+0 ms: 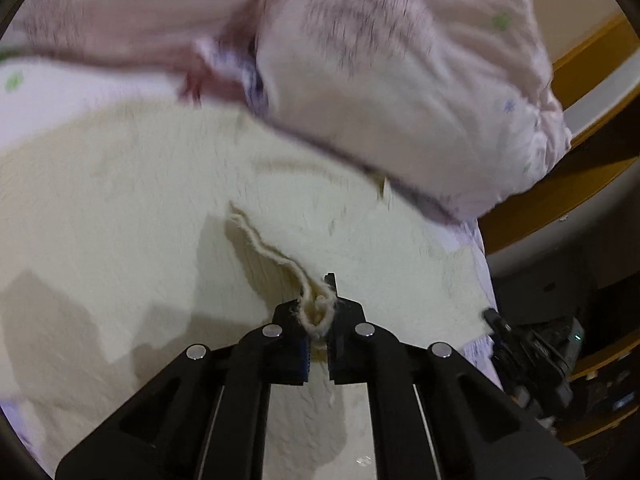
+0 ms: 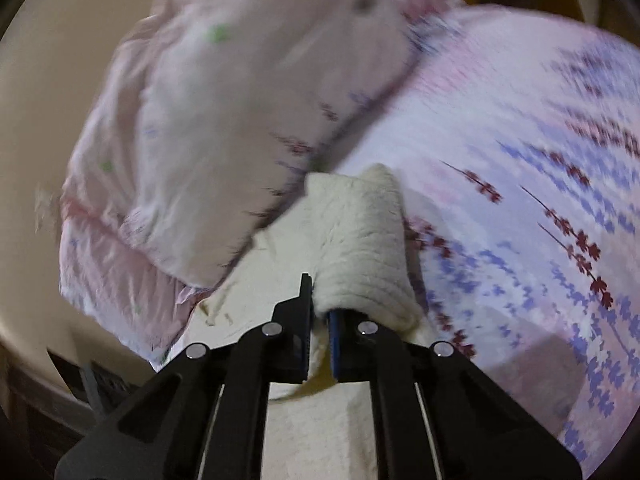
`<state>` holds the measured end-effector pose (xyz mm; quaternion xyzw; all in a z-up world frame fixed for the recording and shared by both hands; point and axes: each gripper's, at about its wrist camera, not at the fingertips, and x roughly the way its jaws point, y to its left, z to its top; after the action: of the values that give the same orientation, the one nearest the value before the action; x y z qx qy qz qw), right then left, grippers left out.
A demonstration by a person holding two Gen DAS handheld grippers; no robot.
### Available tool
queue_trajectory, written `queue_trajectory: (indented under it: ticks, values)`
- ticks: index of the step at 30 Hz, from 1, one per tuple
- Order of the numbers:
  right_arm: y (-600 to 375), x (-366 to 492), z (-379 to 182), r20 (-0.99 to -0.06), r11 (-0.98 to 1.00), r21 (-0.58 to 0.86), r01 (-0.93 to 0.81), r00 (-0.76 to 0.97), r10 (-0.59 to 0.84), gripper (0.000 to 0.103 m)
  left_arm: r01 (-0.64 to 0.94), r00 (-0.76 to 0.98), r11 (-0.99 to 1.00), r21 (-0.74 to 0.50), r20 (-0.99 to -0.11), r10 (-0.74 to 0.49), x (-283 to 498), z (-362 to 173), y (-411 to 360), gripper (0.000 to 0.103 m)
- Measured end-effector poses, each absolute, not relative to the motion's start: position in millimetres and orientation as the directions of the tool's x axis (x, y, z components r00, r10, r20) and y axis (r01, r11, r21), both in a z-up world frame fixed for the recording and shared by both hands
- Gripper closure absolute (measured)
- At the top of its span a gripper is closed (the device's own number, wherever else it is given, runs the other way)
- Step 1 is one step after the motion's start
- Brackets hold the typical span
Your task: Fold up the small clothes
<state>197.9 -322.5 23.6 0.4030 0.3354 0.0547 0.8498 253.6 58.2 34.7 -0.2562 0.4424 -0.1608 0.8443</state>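
Between the fingers of the left gripper (image 1: 318, 320), in the left wrist view, a loop of cream yarn (image 1: 264, 246) is pinched, the jaws clenched on it with only a narrow gap; the strand trails off across the cream knitted garment (image 1: 120, 208), which lies spread flat on the bed below. A pale pink pillow (image 1: 400, 92) sits beyond it, blurred, and the other gripper's dark tip shows at the cloth's far right edge. From the right wrist view, the right gripper (image 2: 320, 320) is closed on a bunched fold of the same knit (image 2: 360, 240), lifted into a soft hump above the lilac floral bedsheet (image 2: 520, 160). The knit looks light, limp and stretchy, so it should drape wherever it is unsupported; a loose thread is a poor hold and may pull or snag, while a hem or corner of doubled cloth seems safer. Beige wall (image 2: 48, 100) and yellowish wooden trim (image 1: 592, 52) frame the dim room.
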Motion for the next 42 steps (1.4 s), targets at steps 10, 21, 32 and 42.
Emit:
queue_trajectory:
  ticks: [10,21,32,42]
  values:
    - [-295.8,208.6,-13.2,-0.572,0.610,0.763,0.213,0.661,0.486,0.070,-0.058,0.604,0.885,-0.462,-0.722,-0.338,235.9,17.5,107.6,0.098]
    - [-302.7,198.6,2.0,-0.625,0.736,0.617,0.277,0.742,0.245,0.096,-0.069,0.629,0.913,-0.402,-0.728,-0.273,236.0,9.6,112.7,0.098]
    - [-273.1,175.1,30.5,-0.730,0.863,0.400,0.308,0.676,0.097,0.059,-0.084,0.622,0.900,-0.427,-0.728,-0.288,215.3,4.7,123.1,0.079]
    - [-112.4,208.6,42.9,-0.783,0.957,0.200,-0.209,0.553,0.284,0.059,-0.146,0.721,0.842,-0.519,-0.639,-0.269,104.2,21.8,201.0,0.029]
